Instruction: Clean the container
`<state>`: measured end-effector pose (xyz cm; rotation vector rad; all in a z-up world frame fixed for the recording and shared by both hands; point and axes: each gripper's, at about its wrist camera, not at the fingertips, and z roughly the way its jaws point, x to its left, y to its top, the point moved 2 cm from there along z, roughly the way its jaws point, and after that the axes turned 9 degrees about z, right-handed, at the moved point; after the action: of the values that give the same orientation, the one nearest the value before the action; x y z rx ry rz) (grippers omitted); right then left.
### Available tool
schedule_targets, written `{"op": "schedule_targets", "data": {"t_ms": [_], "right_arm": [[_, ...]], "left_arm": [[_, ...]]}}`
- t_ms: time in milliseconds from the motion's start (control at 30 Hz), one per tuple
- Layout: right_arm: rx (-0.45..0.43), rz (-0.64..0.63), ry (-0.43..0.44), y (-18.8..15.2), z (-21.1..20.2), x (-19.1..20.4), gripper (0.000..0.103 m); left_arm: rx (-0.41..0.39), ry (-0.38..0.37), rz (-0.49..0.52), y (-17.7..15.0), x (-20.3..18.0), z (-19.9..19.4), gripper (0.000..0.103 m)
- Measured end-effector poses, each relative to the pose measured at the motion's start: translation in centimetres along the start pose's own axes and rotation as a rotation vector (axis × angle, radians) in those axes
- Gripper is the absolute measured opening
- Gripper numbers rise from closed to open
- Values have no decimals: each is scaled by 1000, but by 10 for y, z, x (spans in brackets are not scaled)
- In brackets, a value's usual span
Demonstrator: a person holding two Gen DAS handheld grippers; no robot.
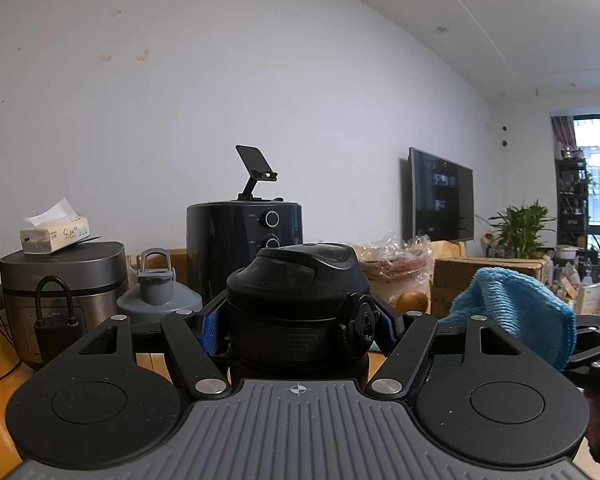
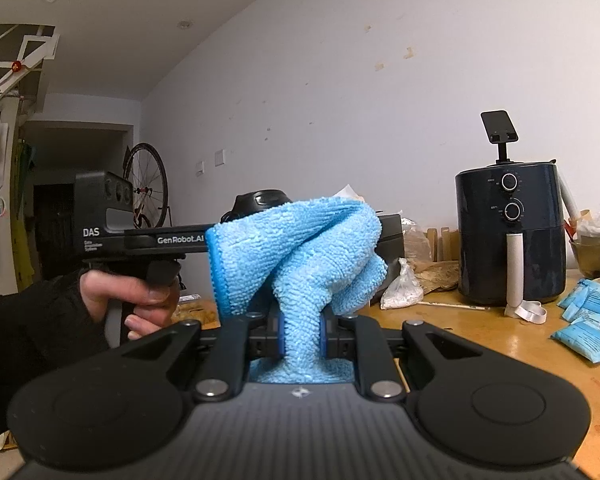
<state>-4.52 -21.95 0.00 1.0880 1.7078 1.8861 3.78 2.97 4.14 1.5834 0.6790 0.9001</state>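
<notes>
The left gripper (image 1: 296, 328) is closed on the bottle (image 1: 296, 308), a black container with a domed flip lid; its blue pads (image 1: 210, 328) are pressed against the bottle's sides just below the lid, and the bottle is held upright. A round lock button (image 1: 365, 326) is seen on the lid's right side, against the right pad.

The right gripper (image 2: 300, 336) is clamped narrowly on a blue cloth (image 2: 296, 256), which is bunched between the pads and billows up above them. In the right wrist view the cloth is laid in front of the bottle (image 2: 262, 200), so that only the lid top is seen over it; whether the two touch cannot be told. In the left wrist view the cloth (image 1: 512, 308) is seen to the right of the bottle. The left gripper's body is held by a hand (image 2: 134, 300) in a dark sleeve.

Behind the bottle, a dark air fryer (image 1: 244, 244) is set on the wooden table (image 2: 500, 332), with a black phone stand (image 1: 256, 172) on top of it. Left of it a grey lidded jug (image 1: 158, 292) and a steel rice cooker (image 1: 60, 284) are found, the latter topped by a tissue pack (image 1: 54, 230). Blue packets (image 2: 588, 320) are scattered on the table to the right of the fryer. A TV (image 1: 442, 196) is mounted on the far wall, and a plant (image 1: 520, 228) is placed near it.
</notes>
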Motion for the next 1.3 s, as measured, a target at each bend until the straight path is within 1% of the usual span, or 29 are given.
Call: {"op": "schedule_targets", "data": {"t_ms": [467, 633, 700, 733, 767, 800, 933, 1033, 1167, 1300], "right_arm": [[10, 8, -15, -4, -4, -5, 10], [18, 12, -20, -6, -4, -7, 10], [21, 13, -21, -7, -4, -7, 10], [22, 13, -21, -7, -4, -7, 10], [23, 14, -21, -7, -4, -7, 10], [24, 14, -22, -8, -4, -7, 10], [27, 17, -26, -9, -4, -8, 10], [31, 20, -28, -10, -3, -8, 10], [36, 21, -29, -12, -2, -8, 11], [41, 23, -33, -15, -2, -8, 11]], "left_arm": [[-2, 1, -3, 0, 3, 1, 68], [-25, 16, -8, -3, 1, 1, 69], [-38, 28, -22, -5, 0, 1, 71], [-41, 35, -30, -5, 0, 1, 83], [-46, 47, -35, -6, -1, 1, 93], [-54, 59, -38, -6, -3, 1, 94], [-68, 109, -60, -2, -8, -1, 95], [-53, 171, -56, 2, -14, 1, 95], [-51, 249, -61, 6, -23, 1, 95], [-26, 349, -48, 11, -33, 2, 95]]}}
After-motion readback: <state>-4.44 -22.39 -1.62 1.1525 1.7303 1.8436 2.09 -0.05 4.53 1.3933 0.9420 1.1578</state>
